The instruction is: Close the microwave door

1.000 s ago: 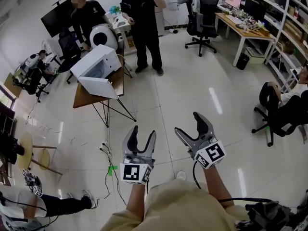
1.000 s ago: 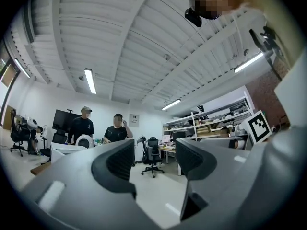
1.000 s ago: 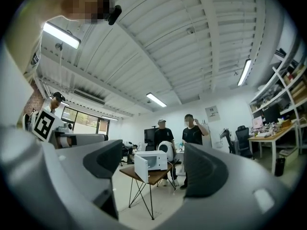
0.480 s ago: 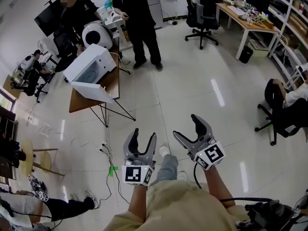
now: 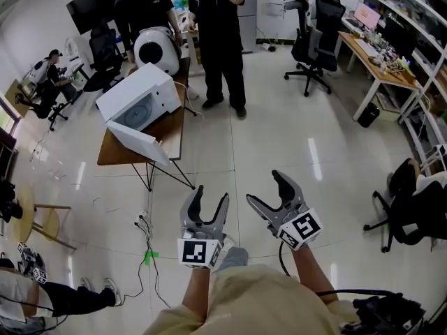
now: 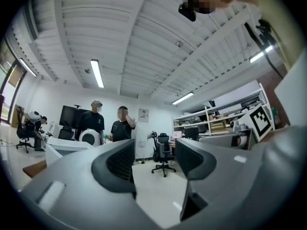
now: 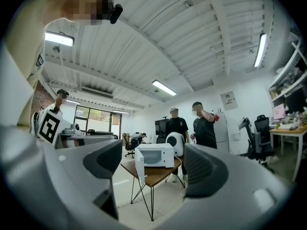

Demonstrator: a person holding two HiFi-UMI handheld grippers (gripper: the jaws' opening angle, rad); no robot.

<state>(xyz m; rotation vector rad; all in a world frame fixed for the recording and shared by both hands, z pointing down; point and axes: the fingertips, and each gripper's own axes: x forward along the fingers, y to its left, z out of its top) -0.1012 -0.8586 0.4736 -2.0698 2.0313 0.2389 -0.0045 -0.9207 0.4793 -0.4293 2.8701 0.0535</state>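
White microwave sits on the wooden surface, door hanging open; left claw and right claw reach forward side by side, well apart from it; left one slightly open, empty; right one wider, empty too.

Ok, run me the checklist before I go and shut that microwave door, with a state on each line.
1. Door of the microwave stands open: ok, there is work to do.
2. Left gripper empty, jaws apart: ok.
3. Right gripper empty, jaws apart: ok.
4. Door within reach: not ok, open floor lies between the grippers and the table.
5. Path clear: not ok, cables lie on the floor near the table legs.
6. Two people stand behind the table, away from the door: ok.
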